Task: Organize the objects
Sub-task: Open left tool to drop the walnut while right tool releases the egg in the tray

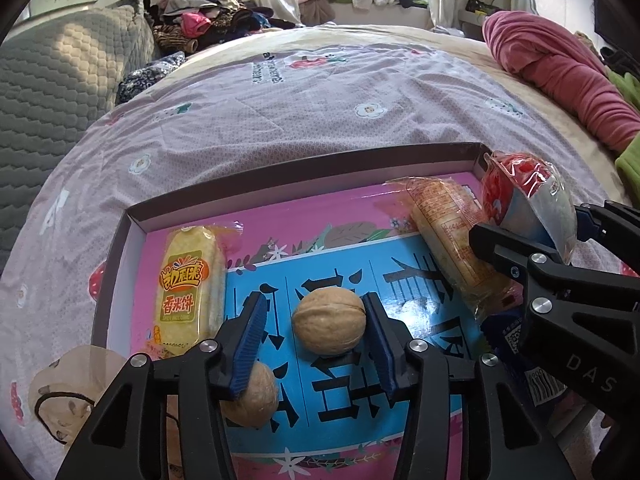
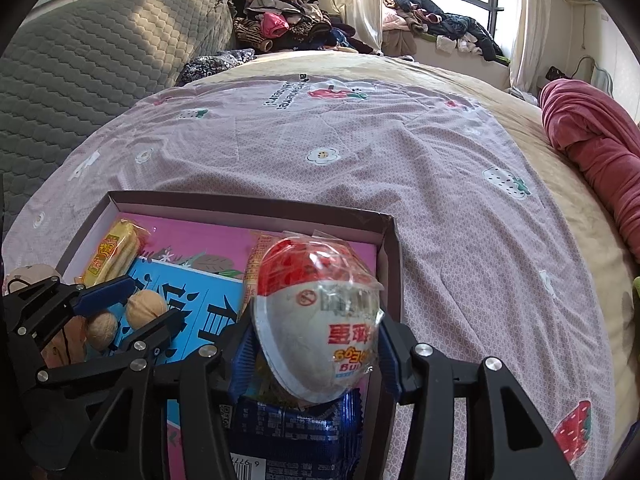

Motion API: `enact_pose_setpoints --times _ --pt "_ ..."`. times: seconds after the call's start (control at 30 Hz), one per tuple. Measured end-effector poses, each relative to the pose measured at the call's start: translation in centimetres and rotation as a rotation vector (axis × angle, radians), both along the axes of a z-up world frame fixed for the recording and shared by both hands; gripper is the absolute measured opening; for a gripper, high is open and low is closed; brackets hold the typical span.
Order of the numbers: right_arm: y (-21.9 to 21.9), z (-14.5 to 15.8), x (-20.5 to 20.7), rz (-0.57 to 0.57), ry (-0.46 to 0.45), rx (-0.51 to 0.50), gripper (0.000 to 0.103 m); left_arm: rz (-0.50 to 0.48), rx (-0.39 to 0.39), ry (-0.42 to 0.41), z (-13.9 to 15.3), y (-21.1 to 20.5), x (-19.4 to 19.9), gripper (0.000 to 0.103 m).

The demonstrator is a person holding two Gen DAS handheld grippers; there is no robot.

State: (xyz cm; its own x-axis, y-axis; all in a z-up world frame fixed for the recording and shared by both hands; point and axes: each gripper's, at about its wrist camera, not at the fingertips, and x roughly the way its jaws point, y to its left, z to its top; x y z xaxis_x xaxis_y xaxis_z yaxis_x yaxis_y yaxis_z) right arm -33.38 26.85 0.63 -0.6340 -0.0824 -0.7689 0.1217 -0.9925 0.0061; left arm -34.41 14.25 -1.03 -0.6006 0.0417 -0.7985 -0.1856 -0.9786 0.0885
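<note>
A shallow box [image 1: 280,176] with a pink and blue printed floor lies on the bed. My left gripper [image 1: 316,320] is open around a walnut [image 1: 329,321] on the box floor; the right pad touches it, the left stands apart. A second walnut [image 1: 252,396] lies under the left finger. A yellow rice cake pack [image 1: 192,292] lies at the box's left, an orange snack pack [image 1: 452,236] at its right. My right gripper [image 2: 316,344] is shut on a wrapped red and white egg-shaped snack [image 2: 320,316], held above the box's right side, over a blue packet [image 2: 296,432].
The box [image 2: 248,204] sits on a pink flowered sheet [image 2: 360,152]. A beige plush item [image 1: 68,392] lies just outside the box's left corner. A red blanket [image 1: 560,72] lies at the right, a grey quilted cushion [image 1: 52,80] at the left, and clothes piles at the back.
</note>
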Motion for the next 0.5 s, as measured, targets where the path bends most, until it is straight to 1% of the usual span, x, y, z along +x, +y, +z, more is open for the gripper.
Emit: enact_pose_setpoints --times 0.1,0.3,0.37,0.5 --pt "0.1 0.0 0.0 -0.009 -0.001 0.004 0.059 -0.001 0.0 0.007 0.2 -0.1 0.2 0.052" --pt "0.4 -0.2 -0.1 -0.011 -0.004 -0.01 0.06 0.0 0.006 0.015 0.5 -0.2 0.3 0.052" --pt "0.6 -0.2 -0.1 -0.013 -0.005 -0.008 0.061 0.003 0.01 0.019 0.7 -0.3 0.3 0.053" --pt "0.5 -0.2 -0.1 -0.014 -0.003 -0.004 0.062 0.009 0.008 0.034 1.1 -0.4 0.4 0.058"
